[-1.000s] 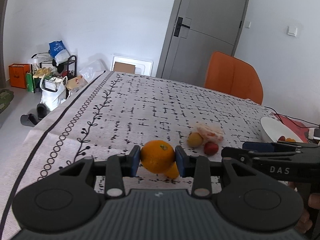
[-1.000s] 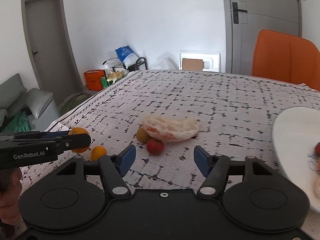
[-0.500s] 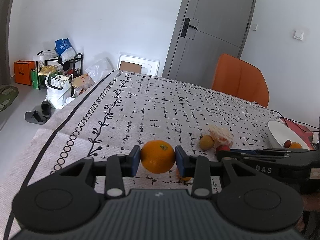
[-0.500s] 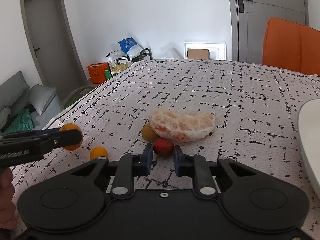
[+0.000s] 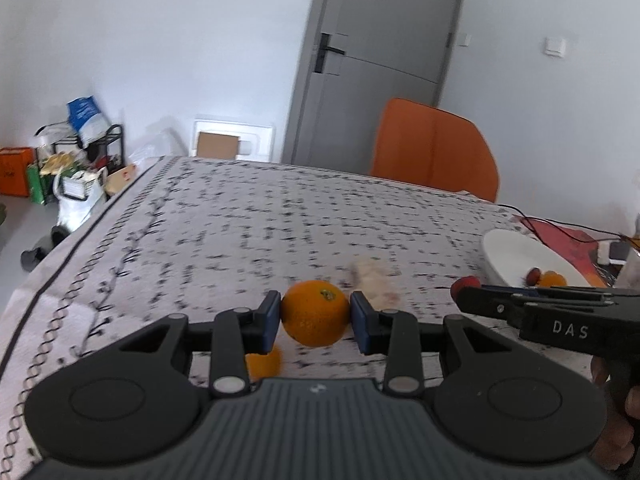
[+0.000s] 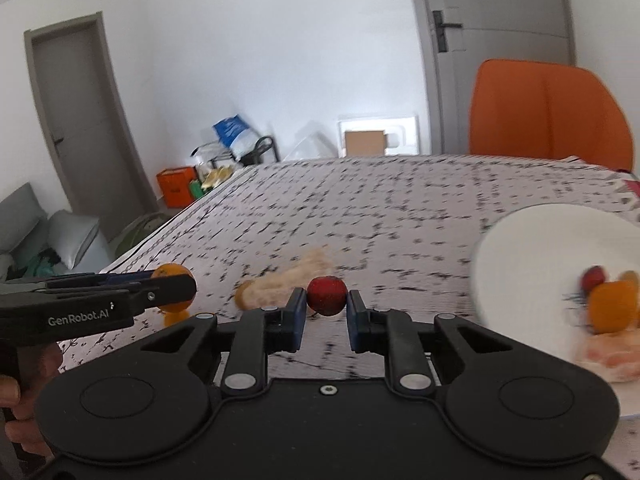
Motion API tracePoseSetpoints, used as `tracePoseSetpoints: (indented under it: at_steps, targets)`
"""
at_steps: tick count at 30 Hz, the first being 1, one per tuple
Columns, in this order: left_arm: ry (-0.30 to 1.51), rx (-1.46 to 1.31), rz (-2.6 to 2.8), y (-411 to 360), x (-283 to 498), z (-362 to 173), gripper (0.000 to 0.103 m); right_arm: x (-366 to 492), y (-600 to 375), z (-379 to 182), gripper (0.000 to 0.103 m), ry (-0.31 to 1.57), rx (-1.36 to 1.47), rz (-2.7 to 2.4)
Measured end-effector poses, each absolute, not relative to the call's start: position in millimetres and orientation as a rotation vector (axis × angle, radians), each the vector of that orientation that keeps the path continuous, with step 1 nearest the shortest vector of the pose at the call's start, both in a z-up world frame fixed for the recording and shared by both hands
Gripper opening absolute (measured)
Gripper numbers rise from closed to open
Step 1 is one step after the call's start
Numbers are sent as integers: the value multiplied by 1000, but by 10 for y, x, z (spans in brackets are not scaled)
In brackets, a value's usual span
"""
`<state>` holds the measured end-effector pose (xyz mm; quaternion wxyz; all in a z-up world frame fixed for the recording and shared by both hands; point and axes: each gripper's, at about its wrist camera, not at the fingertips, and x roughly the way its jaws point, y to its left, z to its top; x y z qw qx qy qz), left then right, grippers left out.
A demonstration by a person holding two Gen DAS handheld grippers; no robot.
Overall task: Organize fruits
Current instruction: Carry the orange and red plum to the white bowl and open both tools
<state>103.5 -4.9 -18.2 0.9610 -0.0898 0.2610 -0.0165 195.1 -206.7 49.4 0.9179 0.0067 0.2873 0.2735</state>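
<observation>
While both grippers are hanging above the cloth (image 5: 248, 216), the left gripper (image 5: 315, 317) is pinching an orange (image 5: 315, 312) between its blue pads, clear of the table. Just beneath it a smaller orange fruit (image 5: 264, 362) is lying on the cloth. The right gripper (image 6: 326, 306) is squeezing a red fruit (image 6: 327, 295), also lifted. Behind it a peeled citrus piece (image 6: 292, 276) is resting beside a yellow fruit (image 6: 241, 295). Off to the right, the white plate (image 6: 532, 240) is holding an orange fruit, a red one and more peeled citrus.
</observation>
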Motion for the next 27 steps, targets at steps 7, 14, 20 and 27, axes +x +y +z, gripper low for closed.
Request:
tracePoseSetpoints:
  at_steps: [7, 14, 20, 27]
  targets:
    - [525, -147, -103, -398, 1147, -146, 36, 1925, -2465, 569, 20, 559, 50, 484]
    - [530, -111, -160, -685, 1258, -120, 36, 1922, -2774, 537, 20, 550, 80, 412]
    - [531, -77, -200, -916, 1325, -91, 36, 1912, -3012, 505, 37, 549, 107, 369]
    - [533, -39, -245, -1201, 1421, -73, 36, 1831, -3307, 500, 48, 522, 138, 329]
